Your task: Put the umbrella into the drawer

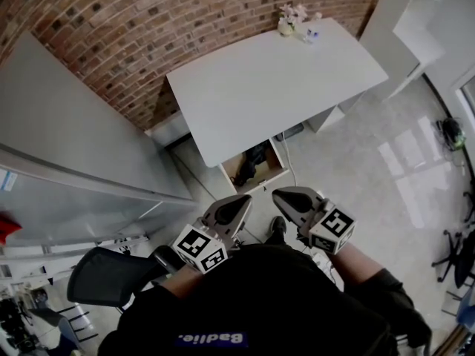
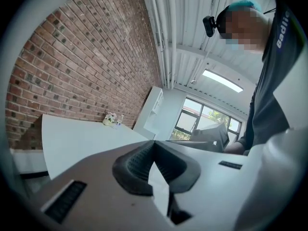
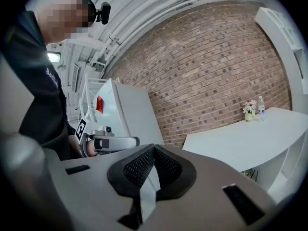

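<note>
A: Where is the umbrella?

B: Look under the white table (image 1: 274, 80). The drawer (image 1: 274, 168) is pulled out there, and a dark, bunched-up thing lies inside it. That looks like the umbrella (image 1: 252, 162).

A: Is it being held?

B: No. The left gripper (image 1: 243, 201) and the right gripper (image 1: 277, 193) are well apart from the drawer. They are up close to the person's body, side by side.

A: How are the left one's jaws?

B: Pressed together, tip to tip, with nothing between them.

A: And the right one?

B: Just the same: jaws together, nothing in them. Both grippers point toward the table.

A: What else is there?

B: A brick wall (image 1: 148, 21) stands behind the table. At the table's far corner sits a little pot of flowers (image 1: 289, 17), with a small bottle (image 1: 312, 28) just beside it. A black chair (image 1: 104, 277) stands on the person's left side.
</note>
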{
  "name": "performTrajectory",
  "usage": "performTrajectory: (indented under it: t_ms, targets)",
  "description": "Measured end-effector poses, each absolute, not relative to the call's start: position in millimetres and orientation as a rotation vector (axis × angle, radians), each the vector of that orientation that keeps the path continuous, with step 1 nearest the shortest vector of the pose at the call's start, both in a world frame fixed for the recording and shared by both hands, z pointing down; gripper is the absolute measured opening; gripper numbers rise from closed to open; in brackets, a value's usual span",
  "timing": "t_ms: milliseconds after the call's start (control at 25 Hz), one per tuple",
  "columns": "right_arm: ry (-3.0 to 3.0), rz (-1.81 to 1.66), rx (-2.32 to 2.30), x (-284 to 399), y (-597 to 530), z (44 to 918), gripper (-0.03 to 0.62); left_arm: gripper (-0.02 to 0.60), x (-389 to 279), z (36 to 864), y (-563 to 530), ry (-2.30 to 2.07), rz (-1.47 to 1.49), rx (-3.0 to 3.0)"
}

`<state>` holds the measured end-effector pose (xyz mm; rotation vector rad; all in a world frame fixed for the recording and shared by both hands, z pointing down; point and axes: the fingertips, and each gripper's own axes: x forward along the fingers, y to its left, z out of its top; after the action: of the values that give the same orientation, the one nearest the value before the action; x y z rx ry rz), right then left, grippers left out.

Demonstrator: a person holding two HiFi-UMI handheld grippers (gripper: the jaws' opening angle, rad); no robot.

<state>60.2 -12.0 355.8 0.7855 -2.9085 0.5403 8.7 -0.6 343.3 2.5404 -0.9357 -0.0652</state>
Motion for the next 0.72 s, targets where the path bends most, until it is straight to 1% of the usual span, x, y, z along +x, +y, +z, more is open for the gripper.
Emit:
performTrajectory:
  t_ms: [720]
  targets:
    - [-2.887,0.497,0.752,49,-11,355,0.029,-0.003,10,343,-1,-0.925,-0.072,2.552]
